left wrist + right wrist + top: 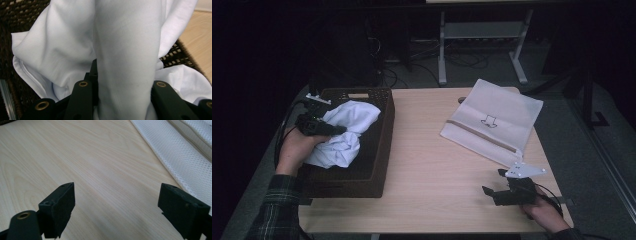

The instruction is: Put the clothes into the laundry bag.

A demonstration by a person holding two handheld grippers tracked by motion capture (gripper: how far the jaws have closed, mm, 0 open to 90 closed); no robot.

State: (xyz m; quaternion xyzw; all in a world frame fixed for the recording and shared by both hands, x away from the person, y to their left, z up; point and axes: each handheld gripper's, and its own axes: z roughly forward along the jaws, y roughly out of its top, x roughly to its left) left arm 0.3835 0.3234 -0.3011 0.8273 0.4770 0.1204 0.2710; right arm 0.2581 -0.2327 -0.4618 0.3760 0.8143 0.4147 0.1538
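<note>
At nine o'clock on the wooden table point(432, 165), a dark woven basket point(379, 150) sits along the left edge, and a crumpled white cloth point(344, 132) bulges up out of it, its upper folds lifted above the rim toward twelve o'clock. Over the basket's nine o'clock side, the left gripper point(332, 129) points toward three o'clock and pinches a thick bunch of that cloth; in the left gripper view the cloth point(127, 57) rises as a wide rolled column straight out from between the two black jaws, pressed on both sides, with looser folds spreading to ten and two o'clock and the basket weave point(27, 10) showing behind. The person's left hand point(294, 150) wraps the gripper body from below, at the end of a plaid sleeve point(274, 210). Down at five o'clock on the table, the right gripper point(493, 182) rests low with its jaws spread wide apart and nothing between them, aimed toward nine o'clock; the right gripper view looks across bare wood point(95, 165) between the two fingers point(62, 205). Lying flat at two o'clock on the table is a white mesh bag point(492, 120), well apart from the basket, and its netted edge point(175, 152) lies just beside the right gripper's outer jaw.
</note>
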